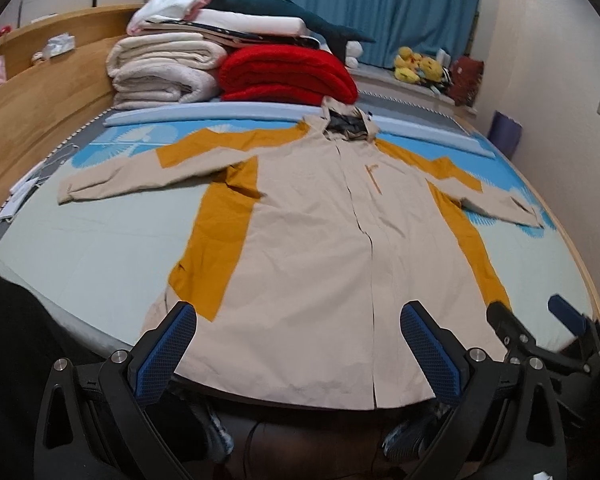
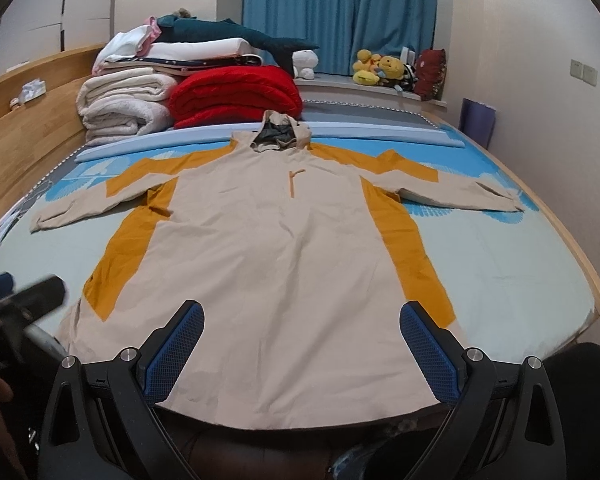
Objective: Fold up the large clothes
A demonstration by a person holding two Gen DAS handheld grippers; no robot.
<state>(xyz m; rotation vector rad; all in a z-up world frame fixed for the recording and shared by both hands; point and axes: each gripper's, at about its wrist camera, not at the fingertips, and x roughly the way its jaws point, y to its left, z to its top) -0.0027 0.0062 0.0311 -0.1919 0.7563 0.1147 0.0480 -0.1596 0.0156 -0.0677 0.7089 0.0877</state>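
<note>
With the jacket (image 2: pixel 276 248) spread flat on the bed (image 2: pixel 540 264), hem at the near edge, folding hasn't begun (both grippers' jaws wide open, empty), so a sleeve probably goes first.

A beige and mustard hooded jacket (image 2: pixel 276 248) lies flat, front up, on a bed (image 2: pixel 520 272), sleeves spread wide, hem nearest the camera. The right hand-held gripper (image 2: pixel 302 340) hovers over the hem, its blue-padded fingers (image 2: pixel 428 352) wide apart and empty. The left hand-held gripper (image 2: pixel 16 304) shows blurred at the left edge. Folded blankets (image 2: pixel 124 104) are stacked beyond the hood.
</note>
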